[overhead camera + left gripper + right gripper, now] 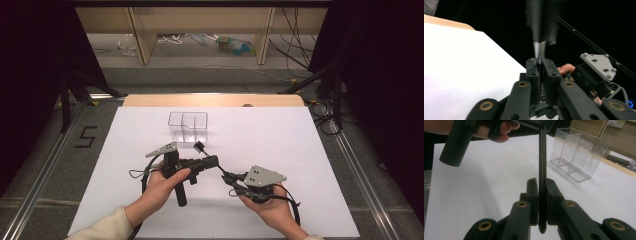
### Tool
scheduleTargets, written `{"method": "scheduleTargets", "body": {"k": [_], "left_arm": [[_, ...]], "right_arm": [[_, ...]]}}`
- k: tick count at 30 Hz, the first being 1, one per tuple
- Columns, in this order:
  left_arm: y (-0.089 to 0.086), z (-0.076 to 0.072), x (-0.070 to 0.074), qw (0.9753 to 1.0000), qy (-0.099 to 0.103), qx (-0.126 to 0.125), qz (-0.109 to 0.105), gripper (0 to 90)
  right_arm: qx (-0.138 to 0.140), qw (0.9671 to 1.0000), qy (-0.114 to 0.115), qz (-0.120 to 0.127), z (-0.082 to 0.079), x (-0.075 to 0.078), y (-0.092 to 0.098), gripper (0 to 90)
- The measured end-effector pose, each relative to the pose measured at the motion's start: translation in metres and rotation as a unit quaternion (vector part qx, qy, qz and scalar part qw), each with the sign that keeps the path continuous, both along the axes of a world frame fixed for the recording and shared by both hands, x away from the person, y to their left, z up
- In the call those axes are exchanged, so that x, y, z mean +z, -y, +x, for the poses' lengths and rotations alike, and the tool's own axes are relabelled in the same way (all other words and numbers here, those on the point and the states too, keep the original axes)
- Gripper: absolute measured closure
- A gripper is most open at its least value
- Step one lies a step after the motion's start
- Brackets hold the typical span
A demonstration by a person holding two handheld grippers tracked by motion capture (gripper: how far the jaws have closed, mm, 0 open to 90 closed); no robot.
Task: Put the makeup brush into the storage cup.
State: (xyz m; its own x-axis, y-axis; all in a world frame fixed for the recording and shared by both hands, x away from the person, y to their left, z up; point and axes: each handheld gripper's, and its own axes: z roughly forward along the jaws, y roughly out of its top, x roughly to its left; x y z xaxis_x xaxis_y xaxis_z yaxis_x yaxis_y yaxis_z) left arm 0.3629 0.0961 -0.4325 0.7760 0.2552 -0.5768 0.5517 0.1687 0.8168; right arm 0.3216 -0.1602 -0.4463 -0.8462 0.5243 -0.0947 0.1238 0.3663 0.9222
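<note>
Together, both grippers pinch one black brush [542,170]. The left gripper [539,62] fingers clamp its metal end, the right gripper [542,195] fingers its handle, near a clear box [188,126].

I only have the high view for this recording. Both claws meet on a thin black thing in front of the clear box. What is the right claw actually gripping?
Observer: In the right gripper view, the right claw is shut on a slim black brush handle. The handle's rounded end pokes out below the jaws.
Operator: And the left one, same handle?
Observer: In the left gripper view, the left claw is shut on a silvery metal collar. Dark bristles stand beyond the collar, but they are blurred.
</note>
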Motion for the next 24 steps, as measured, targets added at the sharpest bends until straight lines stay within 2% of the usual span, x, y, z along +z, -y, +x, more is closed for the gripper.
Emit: {"method": "scheduleTargets", "body": {"k": [3,5,11,13,14,16,18,19,20,21,24], "left_arm": [[0.003,-0.002,0.002,0.9999,0.01,-0.007,0.008,85.0],[0.003,-0.003,0.003,0.9996,0.019,-0.01,0.016,85.0],[0.0,-0.005,0.009,0.9975,0.052,0.005,0.047,85.0],[-0.001,-0.005,0.01,0.997,0.056,0.007,0.053,85.0],[-0.001,-0.006,0.01,0.9968,0.057,0.011,0.055,85.0],[-0.002,-0.006,0.011,0.996,0.061,0.014,0.064,85.0],[-0.003,-0.007,0.013,0.9946,0.07,0.019,0.074,85.0],[-0.003,-0.007,0.013,0.9944,0.07,0.023,0.076,85.0],[-0.004,-0.007,0.014,0.9933,0.08,0.022,0.08,85.0],[-0.004,-0.007,0.014,0.9929,0.081,0.025,0.083,85.0],[-0.006,-0.009,0.016,0.9898,0.09,0.043,0.102,85.0]], "right_arm": [[0.007,1.0,-0.005,-0.005,0.0,-0.001,-0.002,80.3],[0.011,0.9999,-0.011,-0.008,0.001,-0.002,-0.004,73.6],[0.012,0.9992,-0.036,-0.013,0.004,-0.004,-0.004,54.9],[0.006,0.999,-0.039,-0.018,0.003,-0.003,-0.003,49.4],[0.008,0.9993,-0.037,-0.008,0.004,-0.004,-0.004,46.5],[0.004,0.999,-0.043,-0.009,0.005,-0.004,-0.004,42.2],[0.0,0.9988,-0.046,-0.015,0.004,-0.004,-0.003,38.3],[0.002,0.9988,-0.047,-0.011,0.005,-0.005,-0.003,36.5],[0.003,0.9987,-0.05,-0.011,0.005,-0.005,-0.003,35.4],[0.003,0.9988,-0.048,-0.01,0.005,-0.005,-0.003,33.1],[0.006,0.9987,-0.049,-0.007,0.004,-0.005,-0.003,28.7]]}}
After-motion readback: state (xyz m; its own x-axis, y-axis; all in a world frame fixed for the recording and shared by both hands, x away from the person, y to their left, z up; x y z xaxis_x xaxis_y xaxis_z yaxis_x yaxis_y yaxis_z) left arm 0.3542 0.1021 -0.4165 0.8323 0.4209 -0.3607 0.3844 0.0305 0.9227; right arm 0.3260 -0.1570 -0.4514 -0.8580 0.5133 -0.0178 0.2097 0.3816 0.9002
